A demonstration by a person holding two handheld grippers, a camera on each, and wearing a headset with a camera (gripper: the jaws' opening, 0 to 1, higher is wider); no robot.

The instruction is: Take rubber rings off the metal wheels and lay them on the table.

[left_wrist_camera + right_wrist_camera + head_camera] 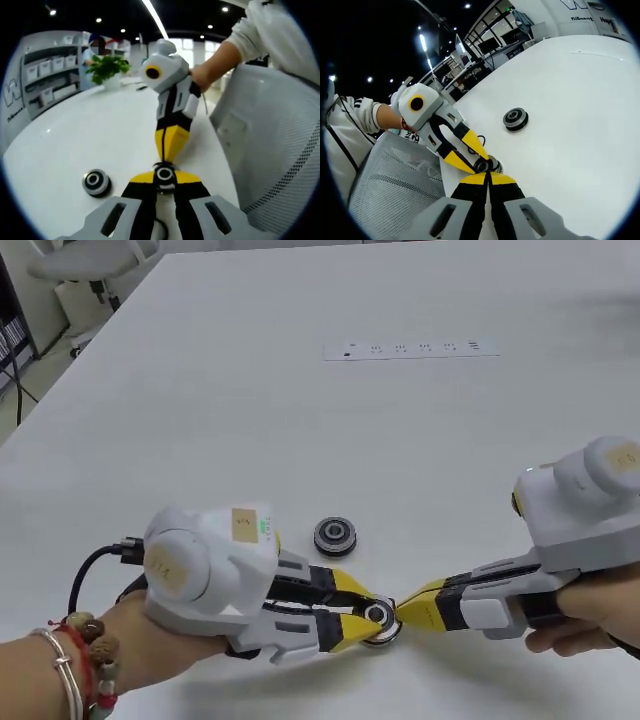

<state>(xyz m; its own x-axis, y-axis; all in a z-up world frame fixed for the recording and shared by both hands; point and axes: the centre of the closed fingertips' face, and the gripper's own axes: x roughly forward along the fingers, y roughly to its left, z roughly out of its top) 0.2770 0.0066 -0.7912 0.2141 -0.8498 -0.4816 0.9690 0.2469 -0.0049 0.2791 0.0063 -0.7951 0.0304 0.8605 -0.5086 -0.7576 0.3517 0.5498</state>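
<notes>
A small metal wheel [379, 617] with a dark rubber ring is clamped between the yellow tips of my left gripper [372, 616], just above the white table [300, 420]. The left gripper view shows that wheel [165, 175] face-on between the left gripper [165, 179] jaws. My right gripper [400, 612] comes in from the right, its jaws shut together at the wheel's rim, seemingly pinching the ring. In the right gripper view the right gripper [488, 175] tips touch the held wheel [482, 165]. A second wheel [334, 536] with its ring on lies flat on the table nearby.
A white power strip [410, 349] lies far back on the table. A grey mesh chair [280, 150] stands close to the table's near edge. An office chair [85, 265] stands off the far left corner. Shelves and a potted plant [107, 67] are in the background.
</notes>
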